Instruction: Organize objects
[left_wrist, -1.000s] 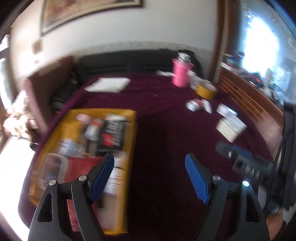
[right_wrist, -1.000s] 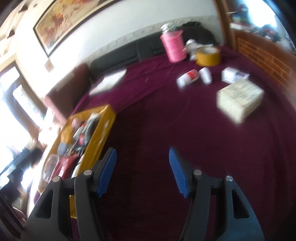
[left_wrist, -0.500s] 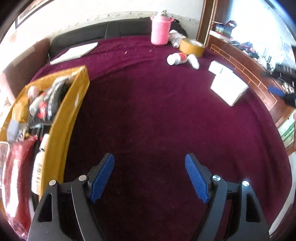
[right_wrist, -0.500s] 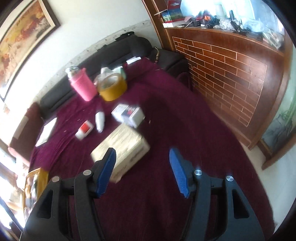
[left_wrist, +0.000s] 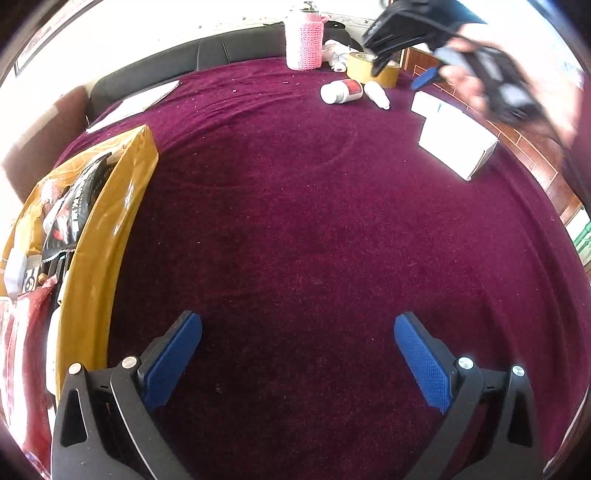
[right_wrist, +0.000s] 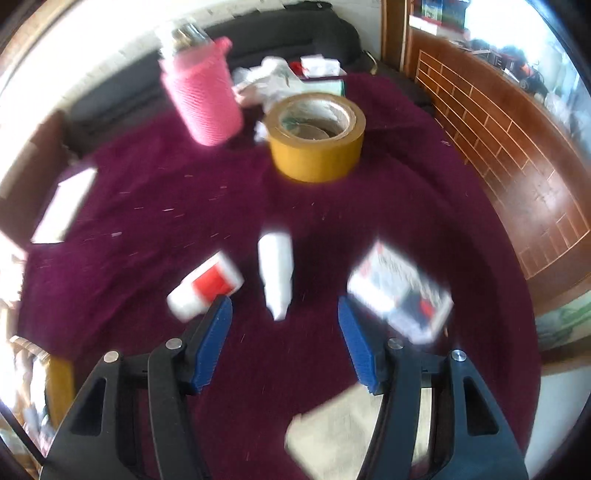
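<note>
Maroon cloth (left_wrist: 314, 221) is spread over the whole counter, and the loose things are seen at its far right. Two white bottles lie on their sides just beside each other: one with a red label (right_wrist: 205, 286) and one plain (right_wrist: 276, 273). Two white boxes are counted, a small printed one (right_wrist: 400, 291) and a larger plain one (left_wrist: 456, 147) nearer the edge. One roll of yellow tape (right_wrist: 317, 136) lies flat behind the bottles, with one pink knitted bottle (right_wrist: 203, 96) upright to its left. One white sheet (left_wrist: 135, 105) rests at the far left. One yellow box (left_wrist: 107, 236) stands along the left edge, packed with packets too crowded to count.

The left gripper (left_wrist: 297, 354) is held over bare cloth; its fingers have just been opening, stand wide apart, and nothing is between them. The right gripper (right_wrist: 284, 345) is seen blurred above the bottles and the printed box, its fingers apart and empty.
</note>
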